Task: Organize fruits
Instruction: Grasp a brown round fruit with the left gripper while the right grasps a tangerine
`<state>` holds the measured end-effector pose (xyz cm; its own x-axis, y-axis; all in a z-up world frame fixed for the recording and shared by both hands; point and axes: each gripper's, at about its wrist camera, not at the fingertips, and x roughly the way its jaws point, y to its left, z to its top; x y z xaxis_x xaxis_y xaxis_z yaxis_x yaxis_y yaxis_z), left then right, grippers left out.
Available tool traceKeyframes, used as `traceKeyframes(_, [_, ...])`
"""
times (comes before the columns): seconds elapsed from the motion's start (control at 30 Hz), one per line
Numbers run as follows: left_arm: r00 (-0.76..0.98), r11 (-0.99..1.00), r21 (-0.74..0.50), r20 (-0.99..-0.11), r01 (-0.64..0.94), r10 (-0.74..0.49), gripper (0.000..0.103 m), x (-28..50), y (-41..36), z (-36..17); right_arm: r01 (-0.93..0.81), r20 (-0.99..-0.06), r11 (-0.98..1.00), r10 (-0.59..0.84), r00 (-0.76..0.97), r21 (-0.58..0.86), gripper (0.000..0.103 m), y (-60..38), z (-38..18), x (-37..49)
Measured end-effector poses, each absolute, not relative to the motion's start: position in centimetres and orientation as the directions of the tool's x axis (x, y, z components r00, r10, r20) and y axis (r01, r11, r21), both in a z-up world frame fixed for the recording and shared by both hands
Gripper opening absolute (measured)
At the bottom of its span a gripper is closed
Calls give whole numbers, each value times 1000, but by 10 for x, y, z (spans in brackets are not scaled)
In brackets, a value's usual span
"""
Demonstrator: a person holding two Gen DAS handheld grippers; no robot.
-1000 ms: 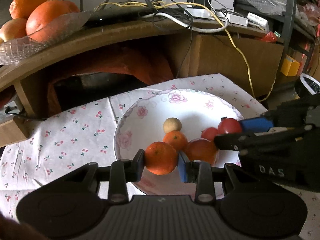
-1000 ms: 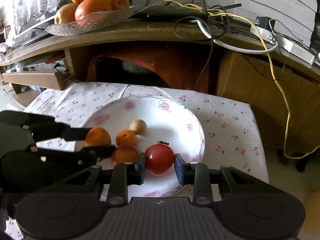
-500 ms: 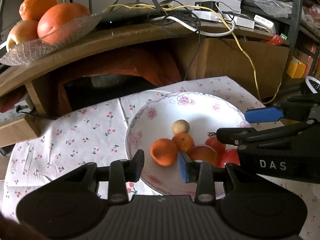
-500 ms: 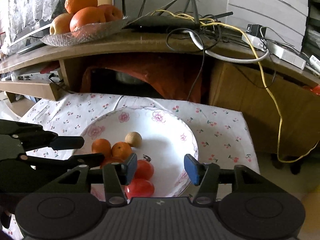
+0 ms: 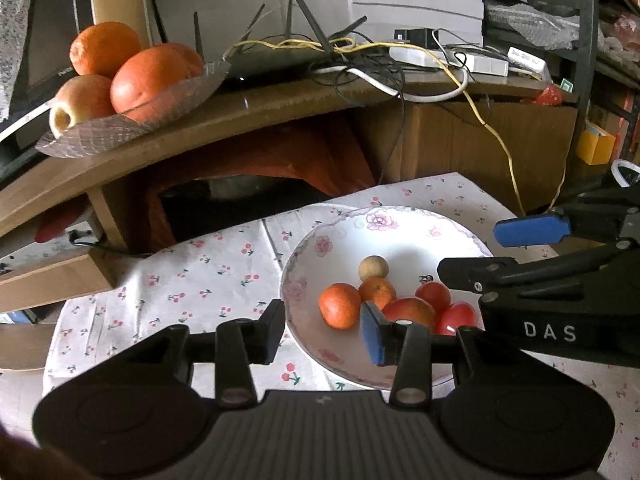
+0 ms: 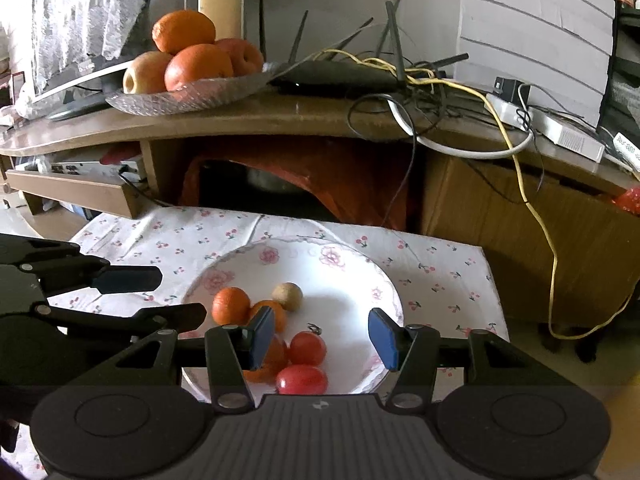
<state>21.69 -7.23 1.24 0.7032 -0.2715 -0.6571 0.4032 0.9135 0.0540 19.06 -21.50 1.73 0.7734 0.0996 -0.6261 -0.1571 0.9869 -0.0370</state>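
Note:
A white floral plate (image 5: 404, 240) (image 6: 360, 280) sits on a cherry-print cloth. It holds a small orange (image 5: 339, 305) (image 6: 231, 305), a second orange (image 5: 377, 291), a tan round fruit (image 5: 373, 268) (image 6: 287, 296), a larger orange-red fruit (image 5: 409, 310) and two red tomatoes (image 6: 307, 348) (image 6: 301, 379). My left gripper (image 5: 322, 330) is open and empty above the plate's left rim. My right gripper (image 6: 322, 338) is open and empty above the tomatoes. The right gripper also shows at the right of the left wrist view (image 5: 528, 248).
A wooden desk (image 6: 256, 120) overhangs behind the cloth. It carries a glass dish (image 6: 180, 96) of large oranges and apples, a router and tangled cables (image 6: 420, 76). A yellow cable (image 6: 540, 220) hangs down at the right. A cardboard box (image 5: 480, 148) stands behind.
Both grippers have opened, released the small orange and the tomato onto the plate, and drawn back and up from it.

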Motion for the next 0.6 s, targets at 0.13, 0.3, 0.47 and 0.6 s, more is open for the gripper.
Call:
traceKeyframes(0.13, [713,915,65,-650,398,-263,47,210,-65,16,-181,-623,983,119,773,-36,53,-208,21,183])
traceKeyframes(0.3, [710,915,70,-655,397,-258,47,203,-56,17,-210,-632,977,143,762,-33,53,-200,21,176])
traceKeyframes(0.47, [689,907,71,-676,416,-263,52,189,-34,12,-275,-658,961,197,727,-16,53,-190,17,163])
traceKeyframes(0.6, [669,911,77,-704,405,-238,52,178,-7,0,-352,-691,936,242,681,-20,53,-177,6,150])
